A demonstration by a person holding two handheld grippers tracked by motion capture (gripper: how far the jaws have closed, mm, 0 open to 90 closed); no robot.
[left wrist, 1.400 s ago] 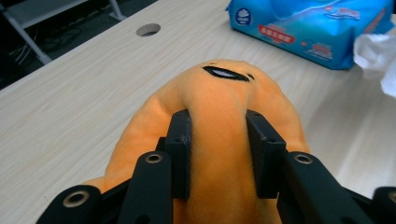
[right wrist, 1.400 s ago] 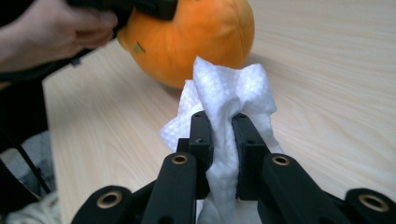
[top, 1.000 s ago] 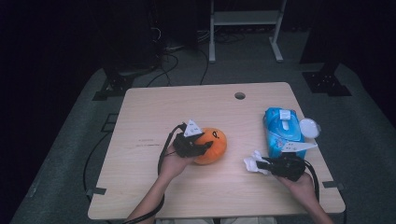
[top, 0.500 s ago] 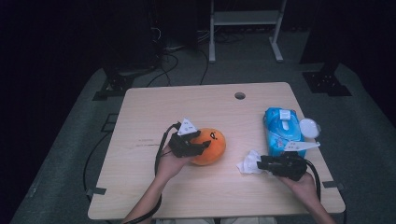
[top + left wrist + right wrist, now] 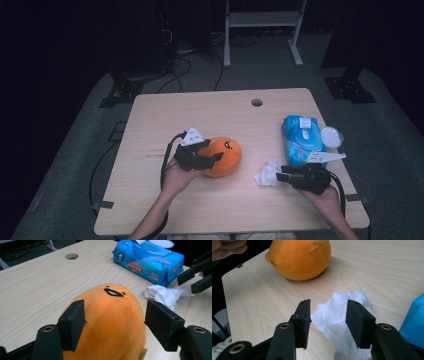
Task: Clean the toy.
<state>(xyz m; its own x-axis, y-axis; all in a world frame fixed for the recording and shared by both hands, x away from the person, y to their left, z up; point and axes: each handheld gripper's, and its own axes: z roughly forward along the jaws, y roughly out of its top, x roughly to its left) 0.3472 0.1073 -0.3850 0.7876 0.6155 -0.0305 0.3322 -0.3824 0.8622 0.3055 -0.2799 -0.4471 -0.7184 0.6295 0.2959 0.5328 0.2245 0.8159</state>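
here the left hand-held gripper [image 5: 212, 159] sat around the orange plush toy [image 5: 224, 156] on the bench [image 5: 210, 110], its jaws spread to either flank of the toy; in the left gripper view one pad looked to touch the fabric while the other stood just clear, so the hold seemed loose at best. the right hand-held gripper [image 5: 327, 322] had its jaws apart with the crumpled white wipe [image 5: 342, 315] lying between and just ahead of them, not yet pinched. the blue wipe pack [image 5: 302, 140], lid flipped up, lay just beyond that gripper. the likely trouble: closing on the wipe too high would catch only a loose fold and let it slip free, and a toy held this lightly could roll or skid away under any rubbing.
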